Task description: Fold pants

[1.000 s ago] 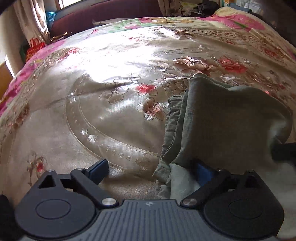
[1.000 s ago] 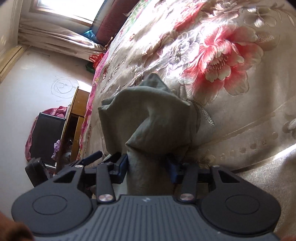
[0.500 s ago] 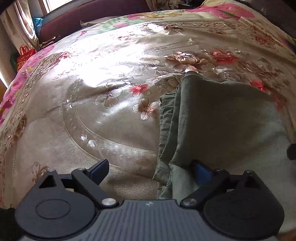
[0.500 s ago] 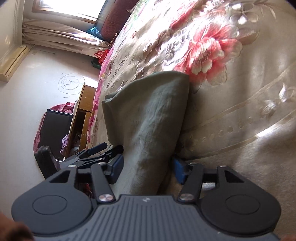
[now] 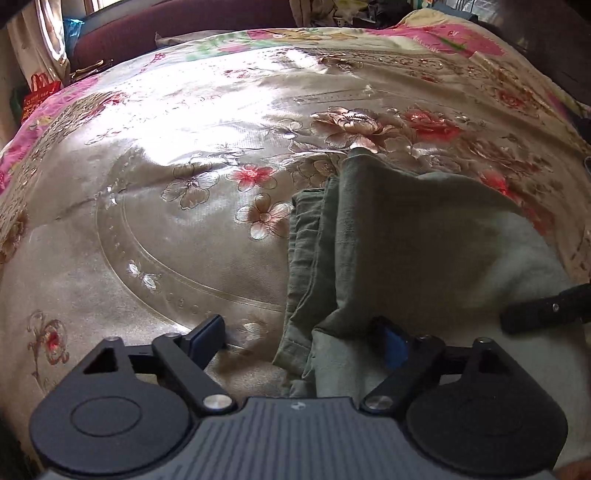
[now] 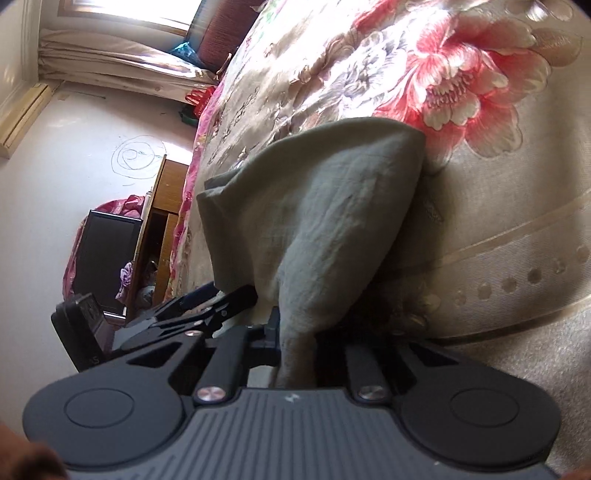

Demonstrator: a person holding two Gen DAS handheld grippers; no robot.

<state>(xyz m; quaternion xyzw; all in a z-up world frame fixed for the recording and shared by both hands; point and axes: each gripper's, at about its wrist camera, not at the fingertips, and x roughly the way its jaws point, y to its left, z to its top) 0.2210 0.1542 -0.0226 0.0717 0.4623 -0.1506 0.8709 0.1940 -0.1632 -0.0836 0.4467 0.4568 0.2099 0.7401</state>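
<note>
The grey-green pants (image 5: 399,236) lie folded in layers on the floral bedspread (image 5: 184,155). My left gripper (image 5: 299,332) is open at the near left corner of the pants, its right finger (image 5: 391,343) resting on the cloth and its left finger (image 5: 208,332) on the bedspread. In the right wrist view the pants (image 6: 325,206) rise as a fold from my right gripper (image 6: 299,332), which is shut on the cloth. The right gripper also shows at the right edge of the left wrist view (image 5: 546,306).
A dark red headboard (image 5: 177,22) and cluttered items lie beyond the bed's far edge. In the right wrist view a wooden cabinet (image 6: 162,221), a black screen (image 6: 107,258) and a white wall stand beside the bed.
My right gripper has closed tighter on the pants fold. The raised fold has spread flatter over the lower layers. My left gripper has stayed open at the near corner.
</note>
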